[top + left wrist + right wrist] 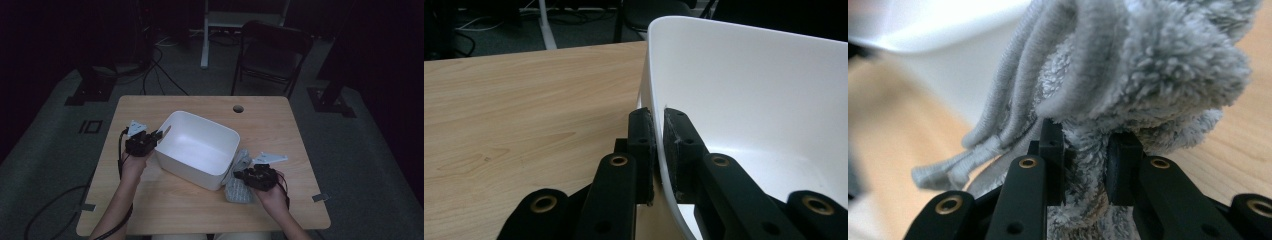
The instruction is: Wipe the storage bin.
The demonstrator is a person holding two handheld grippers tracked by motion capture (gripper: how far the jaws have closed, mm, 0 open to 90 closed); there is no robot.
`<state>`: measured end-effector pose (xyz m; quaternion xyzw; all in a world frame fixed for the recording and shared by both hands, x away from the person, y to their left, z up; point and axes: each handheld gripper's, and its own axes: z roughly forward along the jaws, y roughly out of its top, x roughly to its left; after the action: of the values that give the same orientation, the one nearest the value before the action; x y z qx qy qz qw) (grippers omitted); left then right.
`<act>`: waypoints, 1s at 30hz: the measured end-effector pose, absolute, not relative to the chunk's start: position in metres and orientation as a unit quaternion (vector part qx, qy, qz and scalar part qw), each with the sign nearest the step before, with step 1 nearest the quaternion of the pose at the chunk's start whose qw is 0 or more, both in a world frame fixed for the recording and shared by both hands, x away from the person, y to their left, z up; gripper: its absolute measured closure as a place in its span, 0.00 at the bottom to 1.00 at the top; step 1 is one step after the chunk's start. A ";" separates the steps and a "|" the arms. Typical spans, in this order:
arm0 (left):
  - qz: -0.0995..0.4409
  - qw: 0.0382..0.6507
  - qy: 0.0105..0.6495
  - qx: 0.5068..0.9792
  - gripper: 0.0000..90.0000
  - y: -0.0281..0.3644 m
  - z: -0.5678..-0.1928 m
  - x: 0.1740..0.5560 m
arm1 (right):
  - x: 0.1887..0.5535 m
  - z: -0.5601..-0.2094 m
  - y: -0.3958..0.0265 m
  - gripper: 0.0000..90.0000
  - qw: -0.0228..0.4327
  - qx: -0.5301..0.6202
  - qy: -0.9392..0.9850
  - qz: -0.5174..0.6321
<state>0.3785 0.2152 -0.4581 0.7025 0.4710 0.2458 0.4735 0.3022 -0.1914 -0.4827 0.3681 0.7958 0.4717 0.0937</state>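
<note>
High view, table: a light wooden table [165,200] carries a white tub [197,147] near its middle, turned at a slight angle to the table edges.
High view, left hand: the person's left forearm comes in from the bottom edge and goes up to the left gripper [150,141], which is at the left wall of the white tub; the hand is behind it, low over the table.
High view, right hand: the right forearm enters at the bottom right; the right gripper [240,176] points toward the left, at the tub's right near corner.
High view, cloth: a grey fluffy cloth [239,186] hangs between the right gripper and the tub wall, its lower part on the table, its upper part beside the tub's corner.
Left gripper view, jaws: the left gripper [659,150] has its two jaws clamped on the rim wall of the white tub [749,95], one jaw outside and one inside.
Left gripper view, pose: it points almost level along the table [514,110].
Right gripper view, jaws: the right gripper [1087,165] is clamped on a fold of the grey fluffy cloth [1143,65], which bunches above the jaws.
Right gripper view, place: the white tub [948,30] is just behind the cloth.
</note>
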 end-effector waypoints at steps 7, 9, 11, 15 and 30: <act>0.245 0.474 0.464 0.707 0.92 0.216 -0.458 0.378 | 0.270 -0.466 -0.168 0.81 0.106 0.323 0.784 0.519; 0.240 0.479 0.461 0.707 0.92 0.218 -0.459 0.379 | 0.271 -0.466 -0.166 0.79 0.116 0.329 0.778 0.522; 0.243 0.475 0.456 0.712 0.92 0.217 -0.458 0.379 | 0.274 -0.469 -0.165 0.79 0.123 0.336 0.781 0.511; 0.239 0.478 0.456 0.712 0.92 0.218 -0.458 0.379 | 0.280 -0.484 -0.163 0.80 0.118 0.348 0.790 0.492; 0.243 0.475 0.453 0.714 0.90 0.217 -0.458 0.379 | 0.307 -0.531 -0.159 0.80 0.088 0.385 0.823 0.408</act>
<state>0.3792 0.2170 -0.4582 0.7141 0.4533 0.2430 0.4750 0.3071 -0.1588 -0.5306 0.3847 0.8231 0.4083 0.0884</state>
